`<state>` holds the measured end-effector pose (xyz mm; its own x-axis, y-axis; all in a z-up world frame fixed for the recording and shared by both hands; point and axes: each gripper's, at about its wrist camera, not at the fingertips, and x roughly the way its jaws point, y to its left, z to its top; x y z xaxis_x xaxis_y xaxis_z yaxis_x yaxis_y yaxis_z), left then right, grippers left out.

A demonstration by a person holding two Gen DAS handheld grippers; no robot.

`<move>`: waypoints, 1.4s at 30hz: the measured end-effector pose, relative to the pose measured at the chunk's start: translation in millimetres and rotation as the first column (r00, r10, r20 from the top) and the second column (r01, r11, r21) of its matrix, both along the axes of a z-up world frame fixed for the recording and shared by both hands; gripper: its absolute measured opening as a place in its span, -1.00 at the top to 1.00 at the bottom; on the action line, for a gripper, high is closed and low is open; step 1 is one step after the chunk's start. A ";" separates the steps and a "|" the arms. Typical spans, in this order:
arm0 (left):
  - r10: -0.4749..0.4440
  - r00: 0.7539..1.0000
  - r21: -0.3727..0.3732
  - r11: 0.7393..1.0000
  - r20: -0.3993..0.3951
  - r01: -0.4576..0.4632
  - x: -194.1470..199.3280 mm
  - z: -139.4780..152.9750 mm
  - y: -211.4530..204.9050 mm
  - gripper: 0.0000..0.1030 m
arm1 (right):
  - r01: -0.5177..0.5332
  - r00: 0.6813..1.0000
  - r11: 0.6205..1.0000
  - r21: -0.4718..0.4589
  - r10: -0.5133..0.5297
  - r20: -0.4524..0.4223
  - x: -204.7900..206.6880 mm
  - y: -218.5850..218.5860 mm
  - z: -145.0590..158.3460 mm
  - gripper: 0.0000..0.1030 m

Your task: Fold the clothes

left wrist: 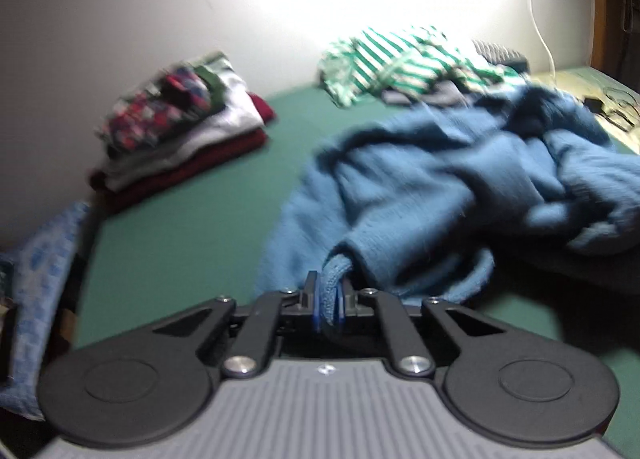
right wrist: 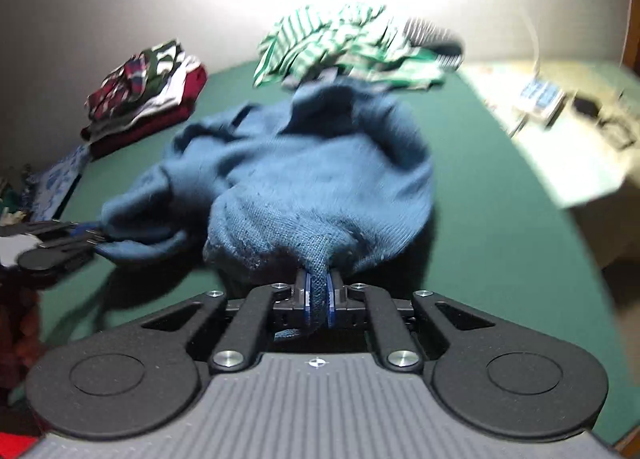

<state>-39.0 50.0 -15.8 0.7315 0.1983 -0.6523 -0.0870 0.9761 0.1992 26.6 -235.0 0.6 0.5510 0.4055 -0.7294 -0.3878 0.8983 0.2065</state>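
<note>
A: What did the left wrist view show?

B: The left gripper (left wrist: 329, 291) sat at the lower centre of the frame, clenched on a bunched edge of the blue sweater (left wrist: 460, 179). The fabric ran straight up from between its blue pads (left wrist: 317, 305). The rest of the sweater lay crumpled across the right half of the frame on the green surface (left wrist: 192, 235); whether that was a table or a bed I could not tell.

A: Anything else there?

B: A stack of folded clothes (left wrist: 180, 127) stood at the upper left, against the white wall (left wrist: 100, 19). A green-and-white striped garment (left wrist: 392, 63) lay heaped at the upper centre, just behind the sweater. A pale blue patterned cloth (left wrist: 40, 291) hung at the left edge. The whole frame was blurred.

A: And the right wrist view?

B: The right gripper (right wrist: 319, 295) was at the lower centre, also clamped on a fold of the blue sweater (right wrist: 312, 179), which rose in a mound directly above it. At the left edge the left gripper (right wrist: 90, 237) appeared side-on, pinching another part of the same sweater, well apart from the right one.

A: The background?

B: The folded stack (right wrist: 144, 91) was at the upper left, and the striped garment (right wrist: 344, 47) at the top centre, touching the sweater's far edge. A lit patch at the right held small items too blurred to name.
</note>
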 end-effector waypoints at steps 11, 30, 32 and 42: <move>0.013 1.000 -0.024 1.000 0.010 -0.013 -16.1 32.8 29.6 0.77 | 0.154 0.984 0.959 -0.240 -0.127 0.123 29.4 -60.6 6.6 0.87; -0.001 0.993 0.093 0.996 -0.117 0.012 -52.5 -23.1 -5.6 -0.06 | 0.132 0.983 0.985 -0.110 -0.116 0.140 42.5 -41.0 15.8 -0.09; -0.001 0.994 0.115 0.993 -0.111 0.014 -46.5 -32.1 -12.9 -0.24 | 0.011 0.999 1.000 -0.004 -0.011 0.051 40.6 -20.5 14.6 -0.19; 0.083 0.994 0.116 0.990 -0.066 -0.075 -25.1 -42.5 -7.8 0.48 | 0.021 0.988 1.000 -0.001 -0.021 -0.155 48.5 68.5 -46.0 -0.37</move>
<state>-64.1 42.2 -58.2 0.6634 0.3291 -0.6720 -0.1444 0.9375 0.3167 75.1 -166.5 -45.4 0.4394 0.3953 -0.8066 -0.3324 0.9058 0.2628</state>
